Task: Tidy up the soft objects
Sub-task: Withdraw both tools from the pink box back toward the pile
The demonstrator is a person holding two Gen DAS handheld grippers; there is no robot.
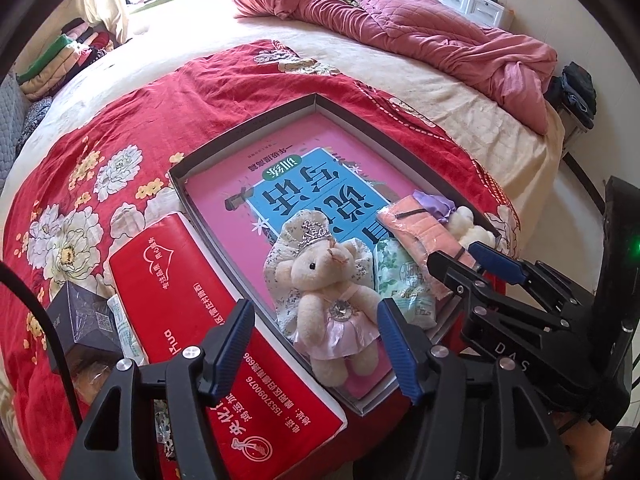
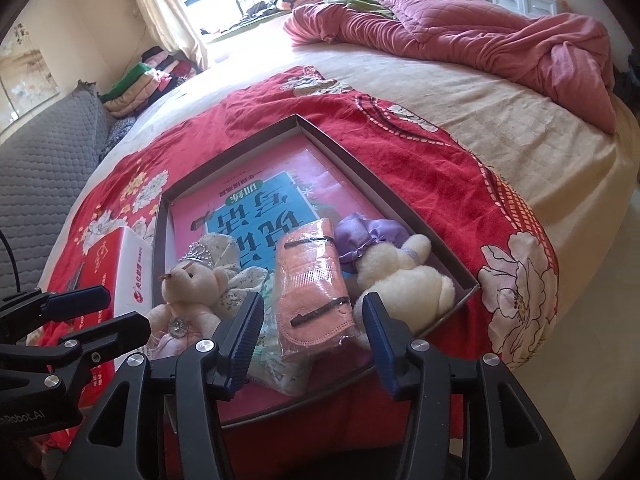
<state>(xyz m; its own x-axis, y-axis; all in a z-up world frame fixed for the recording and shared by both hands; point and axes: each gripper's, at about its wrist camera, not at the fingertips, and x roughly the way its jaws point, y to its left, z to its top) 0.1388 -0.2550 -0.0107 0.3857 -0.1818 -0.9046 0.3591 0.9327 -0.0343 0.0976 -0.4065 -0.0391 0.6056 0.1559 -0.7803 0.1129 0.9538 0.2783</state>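
A shallow grey box [image 1: 248, 124] [image 2: 224, 142] lies on the red floral blanket and holds a pink and blue book [image 1: 224, 188] [image 2: 256, 184]. On its near end lie a beige teddy bear in a pink dress [image 1: 324, 304] [image 2: 188, 292], a packaged pink cloth [image 1: 416, 228] [image 2: 312, 280], a green-patterned tissue pack [image 1: 404, 284] and a white plush with a purple hat [image 1: 468, 228] [image 2: 404, 276]. My left gripper [image 1: 316, 344] is open, its fingers either side of the bear. My right gripper [image 2: 310, 332] is open at the pink cloth, and shows in the left wrist view [image 1: 460, 258].
A red tissue box [image 1: 192, 292] [image 2: 116, 276] lies left of the grey box, with a small black box [image 1: 80, 320] beside it. A crumpled pink quilt [image 1: 400, 24] [image 2: 480, 28] lies at the bed's far side. Folded clothes [image 2: 152, 68] are stacked by the window.
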